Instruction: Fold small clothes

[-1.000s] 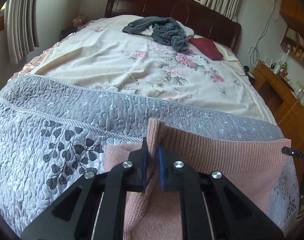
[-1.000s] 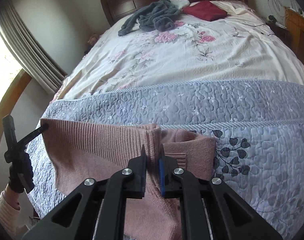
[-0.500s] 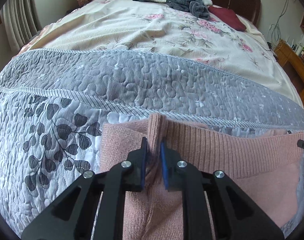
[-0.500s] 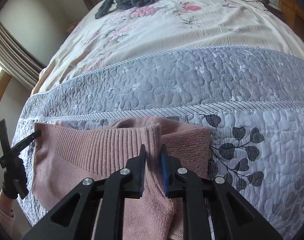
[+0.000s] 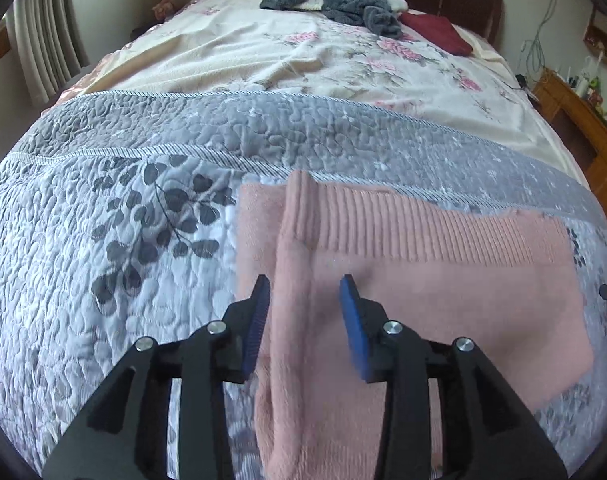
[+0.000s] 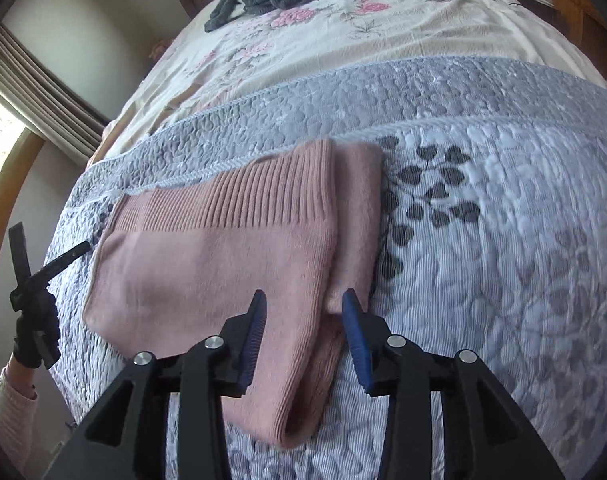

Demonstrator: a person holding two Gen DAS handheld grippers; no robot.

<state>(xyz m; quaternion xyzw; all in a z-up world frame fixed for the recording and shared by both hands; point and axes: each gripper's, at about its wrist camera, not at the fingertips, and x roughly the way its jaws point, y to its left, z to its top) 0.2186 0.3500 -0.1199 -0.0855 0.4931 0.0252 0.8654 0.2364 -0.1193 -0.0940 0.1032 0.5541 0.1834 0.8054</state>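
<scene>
Left wrist view: left gripper (image 5: 305, 310) spread wide, pads clear of the cloth, hovering over the pink knit garment (image 5: 423, 280) near its left folded edge. Right wrist view: right gripper (image 6: 303, 324) likewise agape, holding nothing, above the right folded edge. Garment lying flat on the grey quilted bedspread (image 5: 123, 240), near end of the bed, ribbed band (image 6: 243, 200) toward the far side. Probably light, soft, limp, slightly grippy; best pinched at the thick ribbed corners or doubled side folds, not mid-panel
</scene>
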